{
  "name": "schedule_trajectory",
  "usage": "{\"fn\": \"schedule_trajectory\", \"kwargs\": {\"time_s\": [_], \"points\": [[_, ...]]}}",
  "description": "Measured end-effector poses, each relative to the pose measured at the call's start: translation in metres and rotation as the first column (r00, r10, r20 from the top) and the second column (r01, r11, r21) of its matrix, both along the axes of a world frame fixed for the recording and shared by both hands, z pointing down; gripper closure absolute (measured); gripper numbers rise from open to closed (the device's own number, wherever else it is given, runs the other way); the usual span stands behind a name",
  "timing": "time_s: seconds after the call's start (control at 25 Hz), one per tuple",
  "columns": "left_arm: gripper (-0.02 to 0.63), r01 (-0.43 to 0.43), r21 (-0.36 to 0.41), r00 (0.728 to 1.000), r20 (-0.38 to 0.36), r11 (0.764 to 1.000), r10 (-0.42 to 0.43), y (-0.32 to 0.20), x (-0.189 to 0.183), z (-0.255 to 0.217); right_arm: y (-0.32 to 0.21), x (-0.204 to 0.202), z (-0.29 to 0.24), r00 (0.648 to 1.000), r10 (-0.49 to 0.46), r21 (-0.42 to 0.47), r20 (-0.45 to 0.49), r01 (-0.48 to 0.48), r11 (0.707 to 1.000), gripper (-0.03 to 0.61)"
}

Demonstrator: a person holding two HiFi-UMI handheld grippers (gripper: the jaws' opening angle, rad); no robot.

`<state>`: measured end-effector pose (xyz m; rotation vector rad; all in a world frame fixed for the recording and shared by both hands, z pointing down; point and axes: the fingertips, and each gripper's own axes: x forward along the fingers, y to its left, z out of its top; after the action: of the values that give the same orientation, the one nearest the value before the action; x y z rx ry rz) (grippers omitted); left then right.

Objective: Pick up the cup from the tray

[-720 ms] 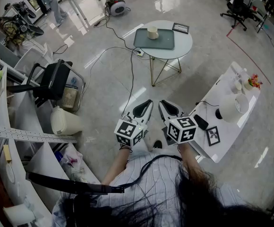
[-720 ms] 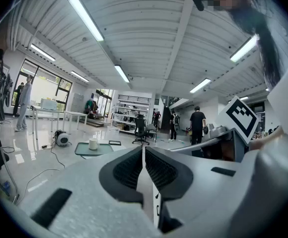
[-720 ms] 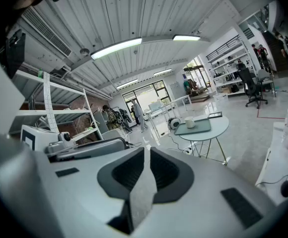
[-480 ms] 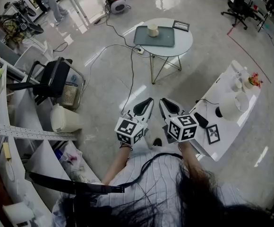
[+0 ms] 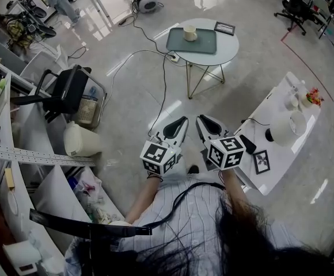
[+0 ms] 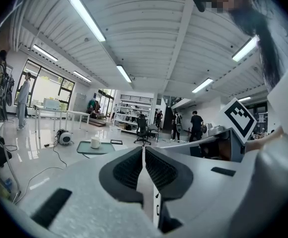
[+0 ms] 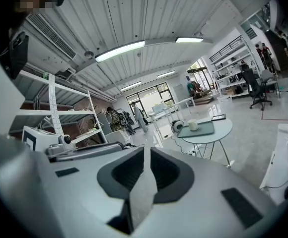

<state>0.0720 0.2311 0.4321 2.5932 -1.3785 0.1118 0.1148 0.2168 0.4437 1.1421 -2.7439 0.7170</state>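
A cream cup (image 5: 190, 34) stands on a grey-green tray (image 5: 204, 43) on a round white table (image 5: 227, 48), far ahead of me. It shows small in the left gripper view as the cup (image 6: 95, 143) and in the right gripper view as the cup (image 7: 193, 125). My left gripper (image 5: 182, 120) and right gripper (image 5: 201, 119) are held side by side near my chest, well short of the table. Both are shut with nothing between their jaws.
A white side table (image 5: 282, 134) with a lamp, a framed picture and small items stands close on my right. A black cable (image 5: 161, 85) runs across the glossy floor toward the round table. Shelving (image 5: 17, 154), a chair (image 5: 66, 94) and a white bin (image 5: 80, 140) line my left.
The round table and tray have shifted slightly in the head view as the camera moved. Both grippers keep their places side by side, still shut.
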Motion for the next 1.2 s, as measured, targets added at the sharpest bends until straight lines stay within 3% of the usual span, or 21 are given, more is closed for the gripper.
{"fn": "schedule_trajectory", "kwargs": {"time_s": [0.52, 0.92, 1.2], "points": [[0.6, 0.007, -0.005, 0.999, -0.035, 1.0, -0.007, -0.047, -0.019, 0.005, -0.045, -0.019, 0.009, 1.0, -0.018, -0.031, -0.005, 0.018, 0.999, 0.522], [0.6, -0.014, -0.032, 0.999, -0.043, 0.999, 0.012, -0.142, -0.061, 0.011, -0.132, -0.059, 0.016, 0.998, -0.037, -0.072, -0.045, 0.033, 0.997, 0.522], [0.6, -0.054, -0.027, 0.998, -0.033, 0.998, 0.053, -0.217, -0.095, 0.002, -0.203, -0.093, 0.013, 0.999, 0.002, -0.093, -0.034, -0.005, 0.996, 0.522]]}}
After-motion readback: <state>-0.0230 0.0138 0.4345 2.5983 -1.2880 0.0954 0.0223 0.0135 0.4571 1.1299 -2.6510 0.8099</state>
